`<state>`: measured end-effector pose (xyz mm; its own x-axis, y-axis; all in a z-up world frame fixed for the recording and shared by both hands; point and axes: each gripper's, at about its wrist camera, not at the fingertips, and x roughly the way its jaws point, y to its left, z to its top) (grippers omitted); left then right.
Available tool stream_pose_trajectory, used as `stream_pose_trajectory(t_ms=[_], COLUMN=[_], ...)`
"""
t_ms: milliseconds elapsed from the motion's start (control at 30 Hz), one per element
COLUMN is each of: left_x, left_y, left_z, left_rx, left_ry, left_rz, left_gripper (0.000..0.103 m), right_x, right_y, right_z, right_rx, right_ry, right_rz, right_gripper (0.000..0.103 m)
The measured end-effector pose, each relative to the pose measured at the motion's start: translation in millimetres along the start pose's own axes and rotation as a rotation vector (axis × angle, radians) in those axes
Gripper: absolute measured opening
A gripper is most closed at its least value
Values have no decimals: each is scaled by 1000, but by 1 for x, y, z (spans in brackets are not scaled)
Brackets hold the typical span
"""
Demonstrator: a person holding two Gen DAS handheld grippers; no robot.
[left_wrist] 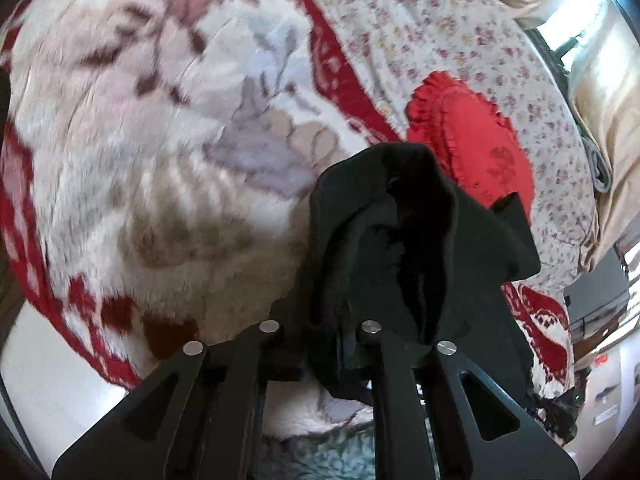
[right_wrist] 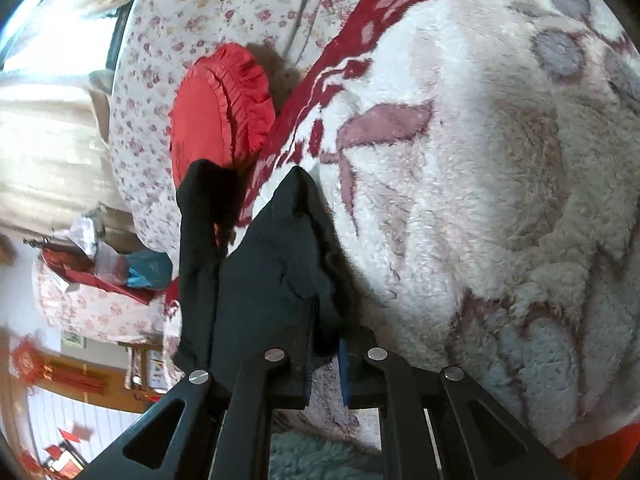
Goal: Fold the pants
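The black pants [left_wrist: 404,248] hang bunched from my left gripper [left_wrist: 324,344], which is shut on the cloth and holds it above the fuzzy white-and-red blanket [left_wrist: 140,168]. In the right wrist view the same black pants [right_wrist: 264,272] drape over and between the fingers of my right gripper [right_wrist: 326,344], which is shut on an edge of the fabric. A strip of the pants [right_wrist: 196,248] hangs down to the left. Both grippers hold the pants lifted off the bed.
A red ruffled cushion [left_wrist: 468,140] lies on the floral sheet [left_wrist: 420,40] beyond the blanket; it also shows in the right wrist view [right_wrist: 220,108]. Curtains [left_wrist: 600,100] and a window are at the far side. Clutter and a bag [right_wrist: 100,268] sit beside the bed.
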<state>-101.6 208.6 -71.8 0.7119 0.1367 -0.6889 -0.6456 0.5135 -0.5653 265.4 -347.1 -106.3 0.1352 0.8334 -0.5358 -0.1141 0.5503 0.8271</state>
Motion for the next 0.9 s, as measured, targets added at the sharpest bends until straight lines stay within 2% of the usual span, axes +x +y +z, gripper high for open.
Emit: stream_pose_trajectory(t_ms=[133, 233, 267, 300, 333, 433, 467, 533, 567, 633, 667, 833, 900], left_x=[-3, -10, -14, -17, -25, -46, -51, -58, -55, -43, -32, 18, 25], left_y=[6, 8, 8, 7, 8, 8, 4, -12, -27, -40, -45, -47, -48], left_z=[1, 6, 6, 6, 6, 6, 5, 0, -3, -5, -6, -2, -3], left_rx=[-24, -18, -13, -6, 6, 32, 56, 147, 213, 245, 243, 203, 207], left_ry=[4, 10, 5, -6, -39, -109, -131, -136, -96, -18, 22, 127, 135], left_rz=[-22, -10, 6, 39, 91, 179, 176, 71, -42, -175, -215, -217, -199], left_gripper=[16, 20, 22, 30, 33, 33, 33, 33, 33, 36, 36, 37, 39], right_x=[-16, -26, -28, -31, -34, -46, -49, -49, -48, -41, -38, -11, 2], right_y=[11, 15, 19, 24, 30, 36, 39, 47, 51, 65, 71, 98, 106], right_z=[6, 12, 14, 16, 18, 22, 23, 24, 23, 21, 19, 8, 4], right_rx=[-81, -122, -145, -173, -197, -217, -218, -237, -253, -287, -302, -386, -424], right_ry=[-58, -86, -98, -118, -145, -219, -237, -257, -259, -252, -243, -182, -147], right_rz=[-122, -171, -197, -241, -287, -314, -313, -302, -294, -264, -250, -199, -193], right_gripper=[10, 10, 10, 12, 14, 16, 17, 17, 18, 18, 19, 21, 22])
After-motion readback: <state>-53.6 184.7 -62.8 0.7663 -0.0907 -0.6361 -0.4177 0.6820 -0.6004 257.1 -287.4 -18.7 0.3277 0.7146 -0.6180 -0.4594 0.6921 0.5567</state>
